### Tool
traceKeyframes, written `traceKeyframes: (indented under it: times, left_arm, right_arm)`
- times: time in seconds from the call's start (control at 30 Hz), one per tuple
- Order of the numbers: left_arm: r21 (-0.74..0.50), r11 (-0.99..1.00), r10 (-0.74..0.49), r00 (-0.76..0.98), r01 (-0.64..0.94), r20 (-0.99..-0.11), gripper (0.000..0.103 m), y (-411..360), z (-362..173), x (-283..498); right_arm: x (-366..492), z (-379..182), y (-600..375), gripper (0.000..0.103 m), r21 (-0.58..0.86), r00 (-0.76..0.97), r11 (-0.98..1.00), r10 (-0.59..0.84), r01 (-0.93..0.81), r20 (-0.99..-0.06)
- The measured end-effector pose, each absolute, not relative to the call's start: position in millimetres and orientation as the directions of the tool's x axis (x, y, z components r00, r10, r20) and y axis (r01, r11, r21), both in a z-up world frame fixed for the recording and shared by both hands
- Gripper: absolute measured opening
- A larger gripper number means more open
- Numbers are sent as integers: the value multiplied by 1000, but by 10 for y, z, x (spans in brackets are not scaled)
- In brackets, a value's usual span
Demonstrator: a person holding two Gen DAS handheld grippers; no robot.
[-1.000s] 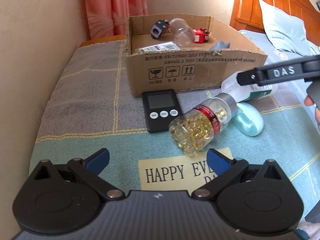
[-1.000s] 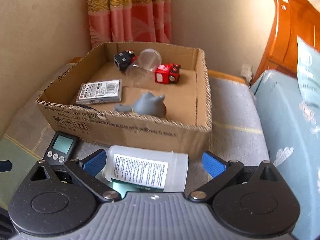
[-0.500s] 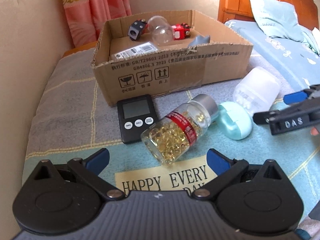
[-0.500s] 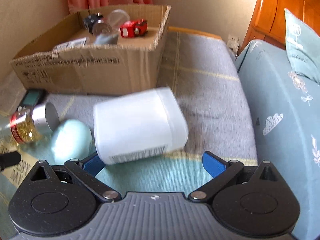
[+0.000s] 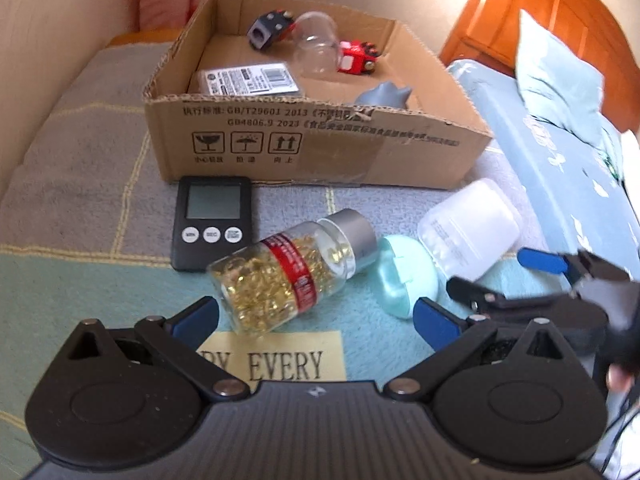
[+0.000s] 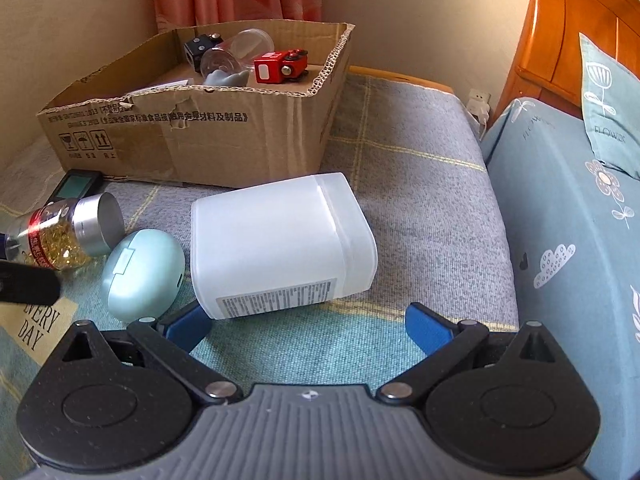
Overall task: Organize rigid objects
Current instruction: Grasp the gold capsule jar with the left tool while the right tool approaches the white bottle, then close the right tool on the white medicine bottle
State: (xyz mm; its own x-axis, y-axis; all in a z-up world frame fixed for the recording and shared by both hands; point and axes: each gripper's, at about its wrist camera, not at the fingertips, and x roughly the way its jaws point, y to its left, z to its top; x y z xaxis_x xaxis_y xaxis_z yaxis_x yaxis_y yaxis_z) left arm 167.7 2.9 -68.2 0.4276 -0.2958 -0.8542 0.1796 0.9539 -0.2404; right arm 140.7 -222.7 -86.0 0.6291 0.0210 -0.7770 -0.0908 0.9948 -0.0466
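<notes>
A clear bottle of gold capsules (image 5: 292, 272) lies on its side just beyond my open, empty left gripper (image 5: 316, 314). A black timer (image 5: 212, 222) lies left of it, a mint oval case (image 5: 406, 278) right of it. A white plastic bottle (image 6: 280, 244) lies on its side just ahead of my open, empty right gripper (image 6: 308, 326); it also shows in the left wrist view (image 5: 470, 228). The cardboard box (image 5: 320, 148) behind holds a clear jar (image 5: 316, 44), a red toy (image 5: 356, 58), a black block (image 5: 268, 30), a labelled case and a grey figure.
Everything rests on a grey and teal blanket (image 6: 400, 184) with a "HAPPY EVERY DAY" patch. A beige wall is at the left, a curtain behind the box. A blue bed (image 6: 568, 240) with a pillow and wooden headboard rises on the right.
My right gripper has pulled back and lowered behind the white bottle, which now lies with its label down. My left gripper has moved closer to the capsule bottle.
</notes>
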Motion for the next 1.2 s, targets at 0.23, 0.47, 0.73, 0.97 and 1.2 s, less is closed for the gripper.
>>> traceKeyframes:
  times: [0.23,0.47,0.73,0.97,1.2]
  left_arm:
    - [-200,977,-211,459,72,-863,102,-134,-718,1830]
    - [-125,992,-118,482,18,-868,102,-290,-797,1910]
    - [-33,996,-68,504,78,-861,102,-304,-755,1811]
    - [29,992,-38,500,126,-865,102,-189,-759,1638]
    - [53,988,-32,516,148,-856,102,96,-811,1429]
  right_arm:
    - [1360,-866,-2265,103,-47,642,990,51,-134,-765]
    - [1330,-873,-2298,103,-47,651,985,75,-167,-755]
    - [1332,-872,-2317,103,-47,654,981,89,-187,-751]
    - [1331,-873,-2311,103,-48,652,983,82,-179,-754]
    - [1295,-886,-2325,103,-52,662,979,95,-199,-743]
